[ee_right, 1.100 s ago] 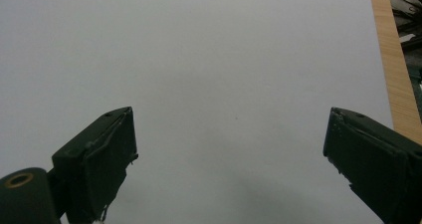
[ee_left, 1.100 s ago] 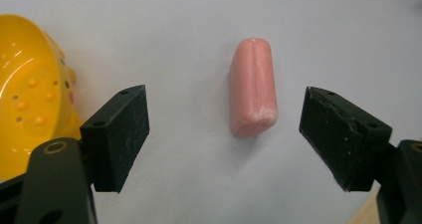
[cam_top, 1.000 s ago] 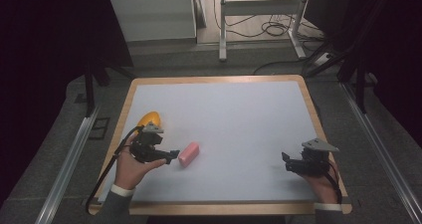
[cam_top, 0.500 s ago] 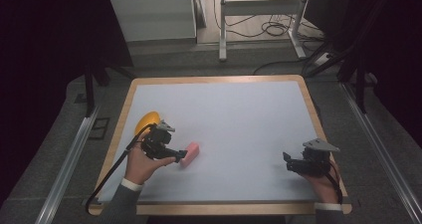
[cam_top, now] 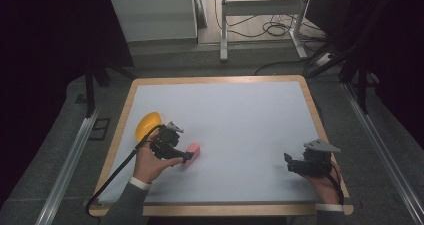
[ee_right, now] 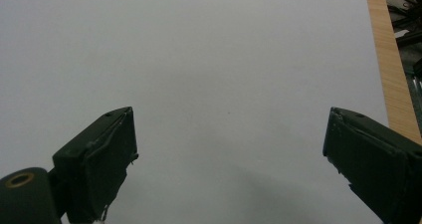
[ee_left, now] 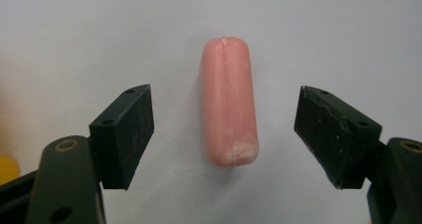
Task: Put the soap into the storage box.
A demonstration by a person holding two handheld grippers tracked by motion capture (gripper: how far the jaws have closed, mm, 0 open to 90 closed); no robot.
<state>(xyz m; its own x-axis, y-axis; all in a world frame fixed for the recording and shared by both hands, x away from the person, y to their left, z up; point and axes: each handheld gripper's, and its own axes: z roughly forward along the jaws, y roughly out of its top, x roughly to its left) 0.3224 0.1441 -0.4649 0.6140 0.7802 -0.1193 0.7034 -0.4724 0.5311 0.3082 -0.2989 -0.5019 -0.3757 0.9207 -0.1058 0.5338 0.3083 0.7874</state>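
A pink sausage-shaped piece lies on the white table top at the front left. In the left gripper view the same pink piece lies lengthwise between the two black jaws, which stand wide apart and touch neither side. My left gripper is open around its near end. A yellow bowl-like object sits just behind the left hand. My right gripper rests at the front right, open, with bare white surface between its jaws.
The table has a wooden rim; its right edge appears in the right gripper view. A black cable trails from the left gripper over the front left edge. Metal rails and a desk frame stand beyond the table.
My left gripper has moved right and forward from beside the yellow object to the pink piece, which now lies between its open jaws. The right gripper has stayed put.
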